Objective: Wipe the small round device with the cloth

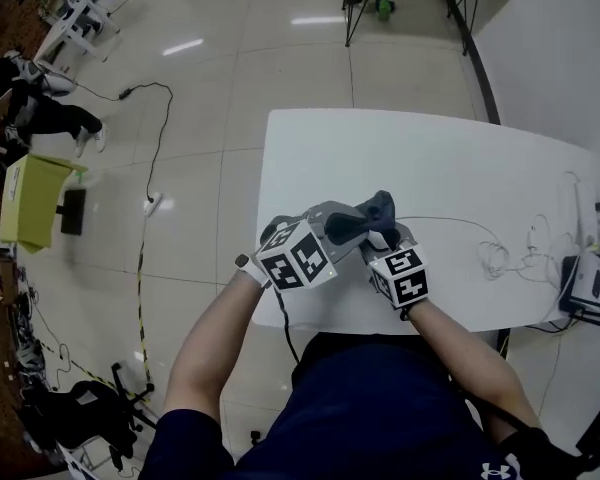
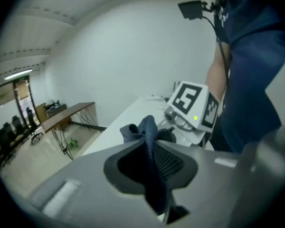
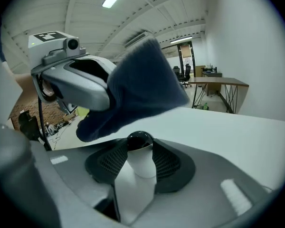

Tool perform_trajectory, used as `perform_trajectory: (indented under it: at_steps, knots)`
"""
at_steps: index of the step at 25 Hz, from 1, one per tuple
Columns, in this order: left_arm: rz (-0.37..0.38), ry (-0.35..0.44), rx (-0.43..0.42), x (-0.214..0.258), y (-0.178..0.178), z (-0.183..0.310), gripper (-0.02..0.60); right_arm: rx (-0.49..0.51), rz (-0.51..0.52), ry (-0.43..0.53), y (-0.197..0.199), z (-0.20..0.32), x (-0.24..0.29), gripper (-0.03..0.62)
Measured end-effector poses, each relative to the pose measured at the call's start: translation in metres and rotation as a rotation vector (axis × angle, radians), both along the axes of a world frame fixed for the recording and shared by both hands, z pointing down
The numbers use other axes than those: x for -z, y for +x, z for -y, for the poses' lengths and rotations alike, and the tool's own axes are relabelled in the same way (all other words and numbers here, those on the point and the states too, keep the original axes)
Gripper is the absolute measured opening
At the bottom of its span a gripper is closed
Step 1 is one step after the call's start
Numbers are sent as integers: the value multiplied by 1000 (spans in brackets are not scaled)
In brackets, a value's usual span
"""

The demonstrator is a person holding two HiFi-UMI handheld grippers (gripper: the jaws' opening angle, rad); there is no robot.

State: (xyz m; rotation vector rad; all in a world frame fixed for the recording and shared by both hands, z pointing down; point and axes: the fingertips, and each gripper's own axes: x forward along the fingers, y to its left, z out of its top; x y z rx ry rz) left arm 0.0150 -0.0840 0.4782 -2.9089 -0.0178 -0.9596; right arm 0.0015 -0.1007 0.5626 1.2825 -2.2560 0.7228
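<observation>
Left gripper point(image 2: 151, 163) pinched cloth point(image 2: 143, 127) above surface point(image 1: 430, 168); right gripper point(image 3: 140, 175) clamped small round device point(image 3: 138, 144), dome presented toward cloth for wiping.

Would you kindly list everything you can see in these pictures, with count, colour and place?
table: one, white, in front of the person
cloth: one, dark blue, held above the table
small round device: one, white with a black dome, held beside the cloth
cables: several, white, on the table's right side
box: one, white, at the table's right edge
floor cable: one, black, left of the table
desk: one, brown top, black legs, far across the floor
left gripper: one, grey, shut on the cloth
right gripper: one, grey, shut on the small round device
arms: two, reaching forward from dark blue sleeves
</observation>
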Motion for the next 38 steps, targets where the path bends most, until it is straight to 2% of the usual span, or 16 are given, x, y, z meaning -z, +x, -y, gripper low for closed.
perform_trajectory:
  at_steps: [2, 5, 11, 16, 18, 22, 25, 27, 29, 32, 36, 38]
  knots:
    - [79, 20, -99, -14, 4, -7, 52, -13, 3, 7, 0, 0, 1, 167]
    - [139, 12, -169, -29, 6, -6, 52, -27, 13, 21, 1, 2, 2, 169]
    - [143, -75, -180, -43, 7, 14, 53, -56, 40, 24, 3, -1, -1, 170]
    - [152, -127, -140, -57, 5, 41, 54, -78, 48, 16, 2, -4, -1, 170]
    - [127, -217, -104, -65, 3, 51, 54, -84, 58, 14, 2, -3, -1, 170]
    - [57, -543, -11, -73, -1, 67, 54, -99, 76, 6, 3, -3, -1, 172]
    - [50, -733, 41, -95, -9, 74, 54, -109, 90, -4, 3, -5, 0, 172]
    - [57, -832, 66, -113, -15, 74, 54, -115, 97, -12, 3, -6, 0, 170]
    - [56, -892, 93, -127, -18, 75, 54, -118, 103, -16, 3, -6, 1, 170]
    - [52, -939, 117, -140, -17, 73, 54, -120, 108, -14, 4, -6, 1, 172]
    - [47, -923, 132, -143, -13, 74, 54, -117, 111, -15, 6, -6, 0, 172]
    - [9, -896, 145, -131, -14, 81, 53, -112, 114, -19, 5, -6, 0, 172]
